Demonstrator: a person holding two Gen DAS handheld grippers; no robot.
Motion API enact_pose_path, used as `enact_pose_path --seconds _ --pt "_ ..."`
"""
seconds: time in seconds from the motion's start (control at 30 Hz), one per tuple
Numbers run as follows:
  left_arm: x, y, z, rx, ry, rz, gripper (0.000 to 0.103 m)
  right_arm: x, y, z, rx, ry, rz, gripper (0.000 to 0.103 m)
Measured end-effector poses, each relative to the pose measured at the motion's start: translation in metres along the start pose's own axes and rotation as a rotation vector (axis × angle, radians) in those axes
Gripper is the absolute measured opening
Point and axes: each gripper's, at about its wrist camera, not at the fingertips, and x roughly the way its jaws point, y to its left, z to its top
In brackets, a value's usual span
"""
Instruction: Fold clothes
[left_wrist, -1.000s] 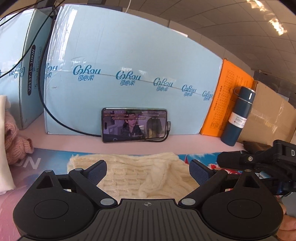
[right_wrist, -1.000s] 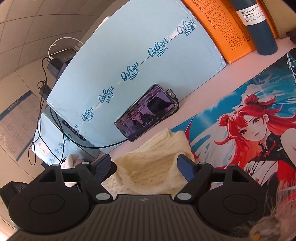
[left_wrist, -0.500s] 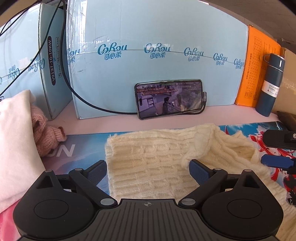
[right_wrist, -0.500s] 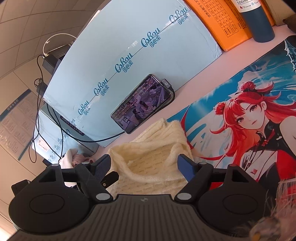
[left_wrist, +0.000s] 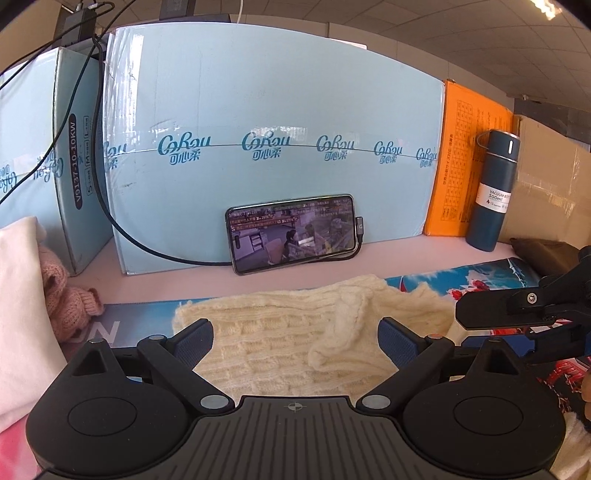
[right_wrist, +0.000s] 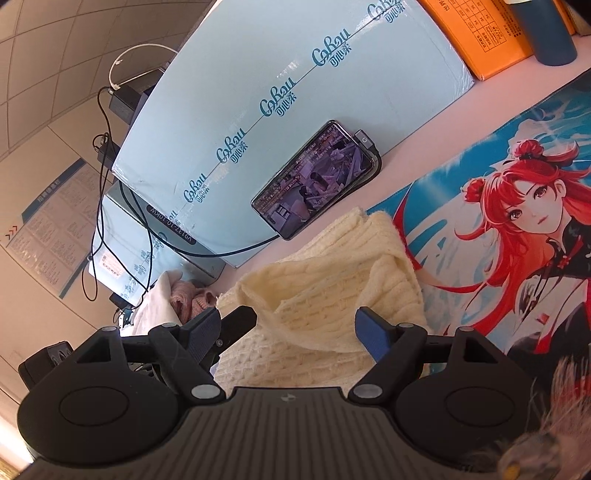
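**Cream sweater on the mat, both grippers wide above it**

The cream knit sweater (left_wrist: 280, 332) lies on the printed mat (right_wrist: 461, 221), just in front of the phone (left_wrist: 291, 232) that leans against the big pale blue box (left_wrist: 258, 110). Part of it is folded over itself, with a thick rolled edge lying across the middle. Its far edge stops short of the phone, with a strip of bare pink table (left_wrist: 166, 282) between them.

The left gripper (left_wrist: 295, 338) hangs over the near part of the sweater, on the side away from the phone, jaws wide, pads clear of the knit. The right gripper (right_wrist: 288, 328) is also spread wide above the sweater, nothing pinched between its blue pads; in the left view it shows to the right of the sweater.

Left of the phone, past the corner of the blue box, sit a pink knit (left_wrist: 64, 295) and a white cloth (left_wrist: 22, 302). Right of the phone stand an orange box (left_wrist: 465, 162) and a dark blue bottle (left_wrist: 493, 192). A cable (left_wrist: 122, 229) runs from the phone's right end and along the blue box.
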Motion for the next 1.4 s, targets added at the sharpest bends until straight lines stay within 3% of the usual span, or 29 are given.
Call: enact_pose_path --seconds 0.3,0.5,0.7,0.9,1.07,1.23,1.4 --pt "-0.054 -0.014 -0.002 0.133 -0.126 -0.085 0.099 -0.054 0.033 -0.023 -0.293 -0.141 -0.042 0.097" --pt "-0.116 -0.016 -0.033 0.189 -0.21 -0.236 0.103 -0.102 0.031 -0.057 -0.46 -0.149 -0.081 0.103" --pt "-0.162 -0.038 -0.077 0.419 -0.182 -0.207 0.103 -0.142 0.026 -0.098 -0.648 -0.136 -0.155 0.103" --pt "-0.185 -0.054 -0.1 0.444 -0.122 -0.288 0.103 -0.162 0.018 -0.124 -0.745 -0.072 -0.181 0.103" --pt "-0.19 -0.071 -0.118 0.492 -0.073 -0.335 0.103 -0.174 0.015 -0.144 -0.797 -0.009 -0.139 0.103" --pt "-0.178 -0.09 -0.128 0.591 -0.044 -0.234 0.103 -0.171 0.028 -0.159 -0.853 0.035 -0.065 0.103" --pt "-0.174 -0.092 -0.126 0.57 -0.085 -0.165 0.103 -0.156 0.041 -0.171 -0.922 0.051 -0.057 0.103"
